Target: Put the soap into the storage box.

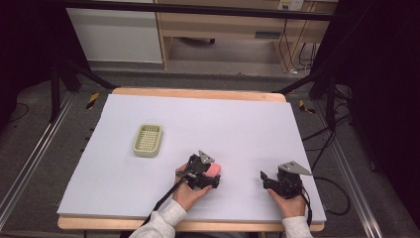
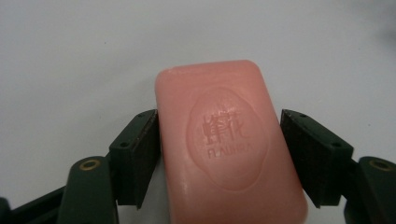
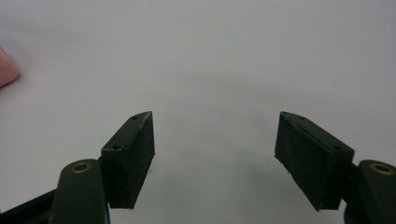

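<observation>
A person is sitting at a bench (image 1: 124, 198) covered with a pale sheet, holding one black gripper in each hand, two grippers in all.

The left gripper (image 1: 214, 174) is lying near the front middle of the bench. In the left gripper view, its two jaws are standing on either side of one pink soap (image 2: 224, 144), a rounded bar with an oval stamped mark on its top face. The left jaw is touching the soap's side; the right jaw is right at the other side, though whether it is pressing there is hard to tell. In the high view the soap (image 1: 214, 169) is showing as a small pink patch at the tip of that gripper, resting on the bench.

The right gripper (image 1: 265, 177) is resting near the front right of the bench, well apart from the left one. In the right gripper view its jaws are standing wide apart with bare bench between them, and a pink corner of the soap (image 3: 7, 70) is peeking in at the left edge.

One pale green tray (image 1: 148, 140) with a ridged grid floor is sitting to the left of centre, well apart from both grippers.
</observation>
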### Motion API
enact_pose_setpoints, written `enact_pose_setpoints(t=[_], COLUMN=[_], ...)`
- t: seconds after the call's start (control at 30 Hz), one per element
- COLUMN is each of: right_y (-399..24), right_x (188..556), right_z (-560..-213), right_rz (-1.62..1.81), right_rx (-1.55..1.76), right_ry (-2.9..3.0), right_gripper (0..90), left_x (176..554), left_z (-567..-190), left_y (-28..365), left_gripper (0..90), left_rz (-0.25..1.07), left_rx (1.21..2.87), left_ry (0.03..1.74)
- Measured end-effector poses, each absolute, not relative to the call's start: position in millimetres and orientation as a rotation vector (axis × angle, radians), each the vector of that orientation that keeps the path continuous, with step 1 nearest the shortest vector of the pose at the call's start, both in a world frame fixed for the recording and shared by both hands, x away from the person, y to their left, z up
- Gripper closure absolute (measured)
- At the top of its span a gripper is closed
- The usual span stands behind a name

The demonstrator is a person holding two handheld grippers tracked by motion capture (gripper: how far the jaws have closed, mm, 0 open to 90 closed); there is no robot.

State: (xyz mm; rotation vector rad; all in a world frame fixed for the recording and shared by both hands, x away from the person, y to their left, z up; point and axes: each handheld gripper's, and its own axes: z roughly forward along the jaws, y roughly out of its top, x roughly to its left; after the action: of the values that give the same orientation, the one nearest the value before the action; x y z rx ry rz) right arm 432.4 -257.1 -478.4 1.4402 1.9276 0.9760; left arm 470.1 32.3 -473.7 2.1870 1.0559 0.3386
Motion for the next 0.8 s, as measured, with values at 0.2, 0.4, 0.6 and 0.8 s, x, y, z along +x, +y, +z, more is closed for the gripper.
enact_pose_setpoints(t=[0.2, 0.4, 0.6, 0.8], right_y=[-257.0, -257.2, -257.2, -257.1], right_x=[432.3, 432.5, 432.7, 432.4], right_z=[-478.3, -478.5, -478.9, -478.6], right_rz=[0.978, 0.976, 0.974, 0.976], right_rx=[1.443, 1.441, 1.439, 1.442], right_ry=[1.931, 1.930, 1.936, 1.935], right_gripper=[28.7, 28.7, 28.7, 28.6], left_x=[470.0, 470.5, 471.1, 471.2], left_z=[-472.7, -472.0, -472.1, -472.5], left_y=[33.4, 33.0, 33.4, 32.9], left_gripper=[35.6, 36.5, 36.5, 36.2], left_rz=[0.324, 0.321, 0.320, 0.325], left_rx=[2.187, 2.190, 2.198, 2.208], left_ry=[1.074, 1.083, 1.064, 1.052])
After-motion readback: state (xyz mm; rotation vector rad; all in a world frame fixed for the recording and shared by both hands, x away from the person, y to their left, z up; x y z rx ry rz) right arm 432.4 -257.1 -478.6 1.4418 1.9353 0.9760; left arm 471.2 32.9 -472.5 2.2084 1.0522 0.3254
